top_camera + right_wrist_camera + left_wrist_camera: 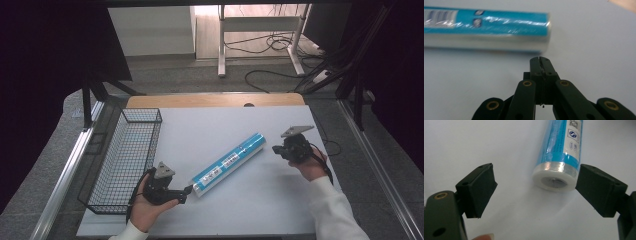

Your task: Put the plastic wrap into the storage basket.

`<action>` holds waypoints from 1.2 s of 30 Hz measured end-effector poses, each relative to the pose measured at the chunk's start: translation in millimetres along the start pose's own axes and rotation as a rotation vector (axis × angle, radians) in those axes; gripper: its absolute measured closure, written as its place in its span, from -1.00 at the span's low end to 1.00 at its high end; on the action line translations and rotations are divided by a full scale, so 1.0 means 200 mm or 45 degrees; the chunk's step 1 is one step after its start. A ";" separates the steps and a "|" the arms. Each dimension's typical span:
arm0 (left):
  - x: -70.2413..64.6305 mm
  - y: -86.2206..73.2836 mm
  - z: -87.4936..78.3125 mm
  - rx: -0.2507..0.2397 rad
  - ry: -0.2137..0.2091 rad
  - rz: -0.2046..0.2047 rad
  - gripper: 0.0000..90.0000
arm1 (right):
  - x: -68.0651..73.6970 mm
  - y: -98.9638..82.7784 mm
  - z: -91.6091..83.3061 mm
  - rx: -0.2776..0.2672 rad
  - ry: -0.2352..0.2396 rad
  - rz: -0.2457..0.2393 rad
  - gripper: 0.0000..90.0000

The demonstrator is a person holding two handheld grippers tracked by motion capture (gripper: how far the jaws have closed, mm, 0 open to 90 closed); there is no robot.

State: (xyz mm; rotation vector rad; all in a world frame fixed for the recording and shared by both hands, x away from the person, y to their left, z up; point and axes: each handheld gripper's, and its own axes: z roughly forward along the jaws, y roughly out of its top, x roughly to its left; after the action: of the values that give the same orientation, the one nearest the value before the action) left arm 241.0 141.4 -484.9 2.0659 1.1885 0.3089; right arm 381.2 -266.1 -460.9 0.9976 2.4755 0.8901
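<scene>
left gripper (534, 192) spread wide at the white capped end of the blue roll (229, 163), cap just inside the right-hand jaw, not pinched. right gripper (540, 59) clenched on nothing, just beside the roll's far end. wire basket (129, 156) beyond the left gripper, on the white table (260, 200).

Nothing really readable here. The blue roll (560, 147) has a white label (573, 135) with a QR code and small round-cornered logos, but the print's too small and blurry.
</scene>
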 end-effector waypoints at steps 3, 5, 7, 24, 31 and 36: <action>0.00 0.00 0.00 0.004 -0.004 0.000 -0.65 | 0.07 -0.08 -0.06 -0.009 0.030 0.038 0.99; 0.00 0.00 0.00 0.006 -0.005 0.003 -0.65 | 0.13 -0.11 -0.10 -0.027 0.035 0.041 0.99; 0.00 0.00 0.00 0.007 -0.012 0.003 -0.65 | 0.19 -0.14 -0.14 -0.040 0.057 0.028 0.99; 0.00 -0.01 -0.02 -0.011 0.004 -0.002 -0.65 | 0.37 -0.42 -0.20 -0.112 -0.008 0.108 -0.32; -0.03 0.00 -0.01 -0.008 -0.014 0.028 -0.63 | 0.40 -0.41 -0.18 -0.095 -0.005 0.083 -0.47; -0.06 0.04 -0.01 -0.005 -0.030 0.041 -0.61 | 0.39 -0.41 -0.19 -0.111 -0.017 0.096 -0.47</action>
State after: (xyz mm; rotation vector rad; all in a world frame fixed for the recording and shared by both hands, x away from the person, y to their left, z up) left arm 238.7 130.7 -475.9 2.0816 1.1411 0.3013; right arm 264.9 -272.8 -491.3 1.0693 2.3800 1.0030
